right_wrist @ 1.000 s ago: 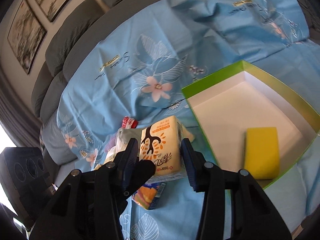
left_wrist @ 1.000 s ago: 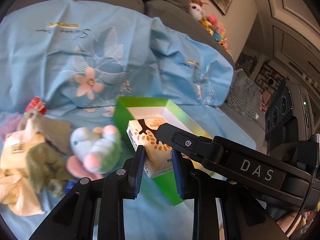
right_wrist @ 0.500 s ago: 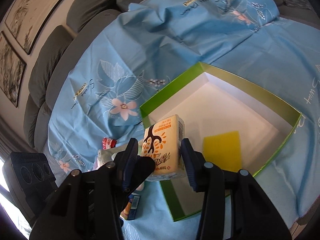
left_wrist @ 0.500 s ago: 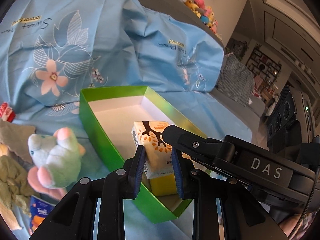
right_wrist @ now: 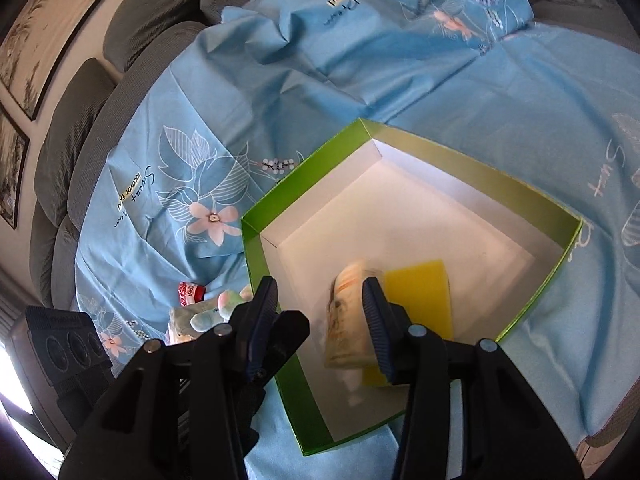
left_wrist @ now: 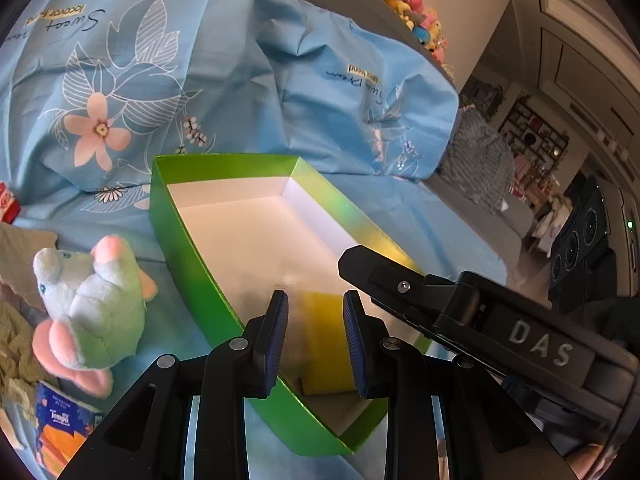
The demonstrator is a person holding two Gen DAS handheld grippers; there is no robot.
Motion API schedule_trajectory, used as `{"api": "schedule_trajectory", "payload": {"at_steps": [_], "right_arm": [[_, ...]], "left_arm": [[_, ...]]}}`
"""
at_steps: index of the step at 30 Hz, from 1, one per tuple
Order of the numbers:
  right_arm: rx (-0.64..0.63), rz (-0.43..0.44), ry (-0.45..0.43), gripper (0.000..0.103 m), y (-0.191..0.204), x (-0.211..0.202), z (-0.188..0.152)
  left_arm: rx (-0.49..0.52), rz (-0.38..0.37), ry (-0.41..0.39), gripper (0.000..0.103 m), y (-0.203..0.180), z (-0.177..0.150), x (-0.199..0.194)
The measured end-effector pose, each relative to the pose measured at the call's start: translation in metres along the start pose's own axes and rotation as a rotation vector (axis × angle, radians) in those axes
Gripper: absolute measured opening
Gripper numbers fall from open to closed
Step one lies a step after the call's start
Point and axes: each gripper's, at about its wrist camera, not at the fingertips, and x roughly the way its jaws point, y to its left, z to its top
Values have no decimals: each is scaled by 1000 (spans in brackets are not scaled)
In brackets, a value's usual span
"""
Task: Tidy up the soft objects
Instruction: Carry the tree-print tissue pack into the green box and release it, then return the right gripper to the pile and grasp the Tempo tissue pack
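Note:
A green box [right_wrist: 256, 248] with a white inside lies on the blue floral sheet; it also shows in the left wrist view [left_wrist: 180, 240]. A yellow sponge [right_wrist: 420, 292] lies in it. My right gripper [right_wrist: 320, 324] is open above the box, and a blurred yellow tissue pack [right_wrist: 348, 320] is dropping between its fingers, beside the sponge. My left gripper [left_wrist: 316, 340] is open and empty over the box's near corner, with the sponge [left_wrist: 324, 344] behind it. A pale green and pink plush toy [left_wrist: 92, 304] lies left of the box.
Left of the box lie a blue Tempo tissue pack [left_wrist: 60, 432], a crumpled cloth [left_wrist: 16, 344] and a small red item [right_wrist: 190, 292]. Grey sofa cushions [right_wrist: 72, 120] stand behind the sheet. Several plush toys [left_wrist: 416, 20] sit on the sofa back.
My right gripper has opened and let go of the yellow tissue pack, which now falls into the green box. Both grippers have moved over the box.

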Motion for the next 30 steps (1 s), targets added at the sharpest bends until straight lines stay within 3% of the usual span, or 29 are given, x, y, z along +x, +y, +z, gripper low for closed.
{"api": "schedule_trajectory", "payload": {"at_steps": [2,8,10,12,17,20,24,30], "right_arm": [[-27,-13,-20,46,6,-4,-1],[-101,-32,-62,66,28,-13,-7],[-140,-53,-82,73,39,-16,-12],[-183,-59,-95,76,52,-17,-18],[-253,-65,-90,85,79,-13,-36],[-300,-68,-69,86,98,-5,-49],[-364,-34,-10,94,122,8,-68],[-415,11,96,94,148,32,-96]], "left_arm": [[-2,19,-20,27,2,0,-11],[-13,97,-50,28,20,-4,-49],[-28,128,-60,32,30,-8,-65],[-55,157,-68,45,43,-15,-82],[-103,253,-64,50,73,-33,-114],[-124,314,-41,63,89,-44,-129],[-142,383,-17,64,114,-59,-150],[-268,367,-16,67,156,-93,-167]]}}
